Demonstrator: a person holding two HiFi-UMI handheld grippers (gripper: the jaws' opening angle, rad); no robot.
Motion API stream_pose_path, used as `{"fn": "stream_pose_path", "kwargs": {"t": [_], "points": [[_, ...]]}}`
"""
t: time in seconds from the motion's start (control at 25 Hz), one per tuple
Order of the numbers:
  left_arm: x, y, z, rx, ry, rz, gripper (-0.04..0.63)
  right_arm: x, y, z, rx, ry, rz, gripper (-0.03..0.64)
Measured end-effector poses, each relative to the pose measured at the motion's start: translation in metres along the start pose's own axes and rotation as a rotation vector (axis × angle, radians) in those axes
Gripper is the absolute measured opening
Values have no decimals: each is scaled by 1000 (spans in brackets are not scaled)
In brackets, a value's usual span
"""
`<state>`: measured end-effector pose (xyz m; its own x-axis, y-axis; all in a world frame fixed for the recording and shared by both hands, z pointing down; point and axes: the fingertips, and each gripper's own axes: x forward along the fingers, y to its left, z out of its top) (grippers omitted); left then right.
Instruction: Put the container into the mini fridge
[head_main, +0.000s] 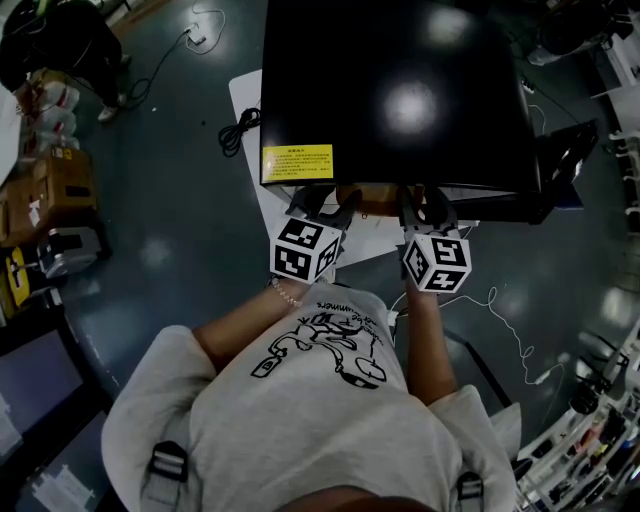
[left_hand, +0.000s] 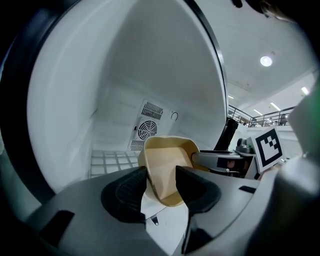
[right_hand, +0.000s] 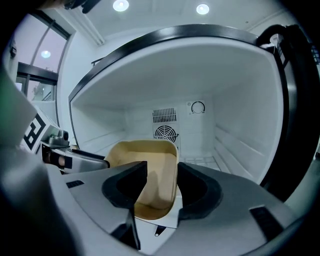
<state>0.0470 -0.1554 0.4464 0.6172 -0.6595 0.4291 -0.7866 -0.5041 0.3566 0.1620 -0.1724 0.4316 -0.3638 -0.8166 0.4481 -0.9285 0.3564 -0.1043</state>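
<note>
A tan open container (head_main: 372, 199) hangs at the mouth of the black mini fridge (head_main: 400, 90), carried between both grippers. My left gripper (head_main: 325, 207) is shut on the container's left rim, the tan wall (left_hand: 167, 155) pinched between its pads. My right gripper (head_main: 424, 207) is shut on the right rim, with the wall (right_hand: 150, 165) between its jaws. Both gripper views look into the white fridge interior (right_hand: 235, 100), and the container's far end reaches past the door frame. A round fan vent (right_hand: 165, 133) marks the back wall. The container looks empty.
The fridge door (head_main: 565, 150) stands open to the right. A yellow label (head_main: 297, 163) is on the fridge's front edge. The fridge stands on a white board (head_main: 248, 100) with a black cable (head_main: 238, 130) beside it. Cardboard boxes (head_main: 50, 190) sit at the left. A wire shelf (left_hand: 112, 162) lines the fridge floor.
</note>
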Motion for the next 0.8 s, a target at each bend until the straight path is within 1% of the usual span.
{"fn": "stream_pose_path", "kwargs": {"t": [0.8], "points": [[21,17,-1,-22,-3,41,184,32,-10,1,-21,1,10,183]]}}
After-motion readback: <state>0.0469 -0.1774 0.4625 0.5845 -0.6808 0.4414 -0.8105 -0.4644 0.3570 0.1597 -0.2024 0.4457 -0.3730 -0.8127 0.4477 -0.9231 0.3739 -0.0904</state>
